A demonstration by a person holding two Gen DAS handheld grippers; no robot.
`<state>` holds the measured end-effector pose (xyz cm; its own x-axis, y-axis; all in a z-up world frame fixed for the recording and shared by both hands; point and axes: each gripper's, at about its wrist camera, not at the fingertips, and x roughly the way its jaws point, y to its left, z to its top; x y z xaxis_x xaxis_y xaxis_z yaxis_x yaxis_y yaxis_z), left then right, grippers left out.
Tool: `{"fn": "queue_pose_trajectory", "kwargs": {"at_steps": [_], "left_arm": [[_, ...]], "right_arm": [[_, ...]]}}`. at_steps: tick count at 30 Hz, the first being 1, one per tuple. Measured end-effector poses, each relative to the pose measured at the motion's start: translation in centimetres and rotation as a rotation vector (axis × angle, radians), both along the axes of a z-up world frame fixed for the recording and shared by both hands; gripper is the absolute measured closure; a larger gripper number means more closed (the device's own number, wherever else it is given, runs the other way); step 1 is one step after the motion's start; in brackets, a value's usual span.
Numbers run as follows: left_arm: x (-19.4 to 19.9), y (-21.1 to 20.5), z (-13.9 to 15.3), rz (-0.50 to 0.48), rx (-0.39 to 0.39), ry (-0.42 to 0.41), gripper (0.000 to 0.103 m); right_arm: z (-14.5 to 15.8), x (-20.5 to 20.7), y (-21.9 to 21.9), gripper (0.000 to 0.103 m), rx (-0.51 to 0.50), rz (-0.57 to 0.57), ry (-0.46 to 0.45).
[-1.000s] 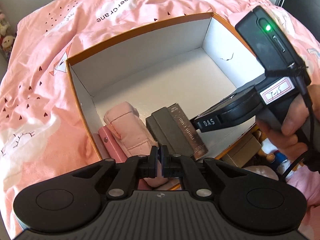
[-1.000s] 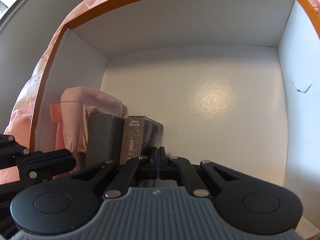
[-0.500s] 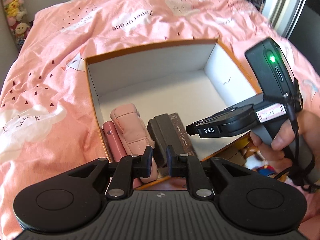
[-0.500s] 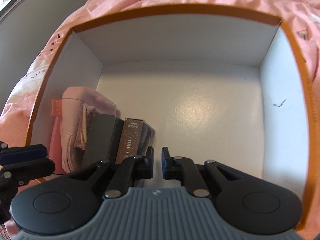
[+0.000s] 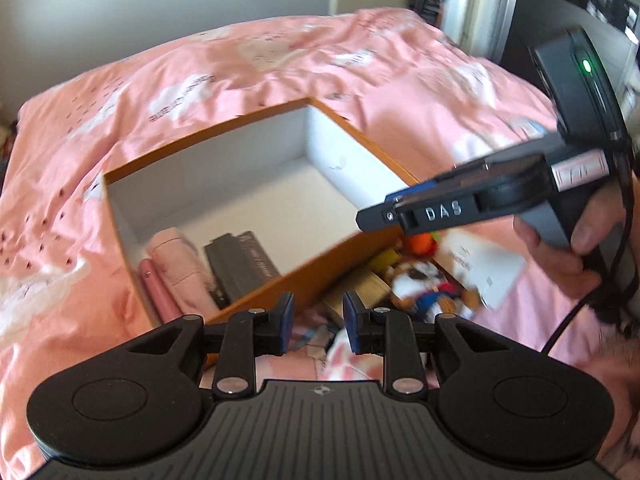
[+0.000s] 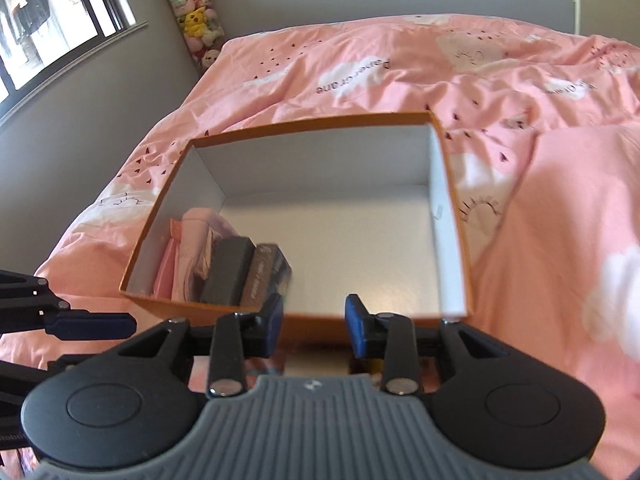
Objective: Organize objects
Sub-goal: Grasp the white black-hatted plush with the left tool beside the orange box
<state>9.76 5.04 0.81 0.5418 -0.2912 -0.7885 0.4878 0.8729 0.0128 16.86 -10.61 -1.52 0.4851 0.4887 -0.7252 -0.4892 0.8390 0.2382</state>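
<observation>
A big bed with a pink blanket point(image 6: 400, 64) fills the room, and a window point(image 6: 52, 20) lets in light on one side. On the blanket sits an orange box point(image 6: 460, 216) with white walls inside.

Four things stand in a row in the box, packed tight against one side wall. They are a flat pink case point(image 5: 154, 288), a soft pink pouch point(image 5: 180, 264), a dark gray box point(image 5: 226, 268) and a brown card box point(image 5: 258, 260). They stand on their edges and touch each other. I think they are set this way to save room, so most of the white floor is free for more things.

The left gripper point(image 5: 316, 320) hangs above the near edge of the box. Its two fingers are apart and hold nothing. The right gripper point(image 6: 314, 320) is the same, with fingers spread and nothing between them.

Just outside the box, on the near side, lies a pile of things point(image 5: 420, 288). They look blurry, but one seems to be a toy. I think these are next to go in, and that is why both tools are ready.
</observation>
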Motion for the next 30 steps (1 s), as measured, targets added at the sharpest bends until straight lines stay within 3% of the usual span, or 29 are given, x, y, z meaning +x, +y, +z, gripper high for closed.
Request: {"fn": "queue_pose_trajectory", "kwargs": {"at_steps": [5,11,14,23,26,30], "left_arm": [[-1.3,-3.0,-1.0,-0.157,0.099,0.008,0.07],[-2.4,-6.6,-2.2,-0.387,0.265,-0.018,0.048],[-1.7,-8.4,-3.5,-0.485,0.353,0.028,0.046],[0.9,-11.5,-7.9,-0.643,0.577,0.222,0.042],[0.6,-12.1,-9.1,-0.682,0.657,0.225,0.036],[0.3,-12.3,-10.3,-0.674,0.724,0.206,0.038]], "right_arm": [[-1.6,-1.8,-2.7,0.062,-0.016,-0.049,0.055],[-3.7,-2.4,-5.4,0.061,0.019,-0.11,0.157],[-3.9,-2.3,-5.9,0.058,0.038,-0.108,0.174],[-4.4,-2.1,-6.6,0.054,0.045,-0.094,0.194],[-4.7,-1.9,-6.6,0.054,0.041,-0.092,0.2],[-4.9,-1.8,-6.6,0.053,0.031,-0.089,0.204]]}}
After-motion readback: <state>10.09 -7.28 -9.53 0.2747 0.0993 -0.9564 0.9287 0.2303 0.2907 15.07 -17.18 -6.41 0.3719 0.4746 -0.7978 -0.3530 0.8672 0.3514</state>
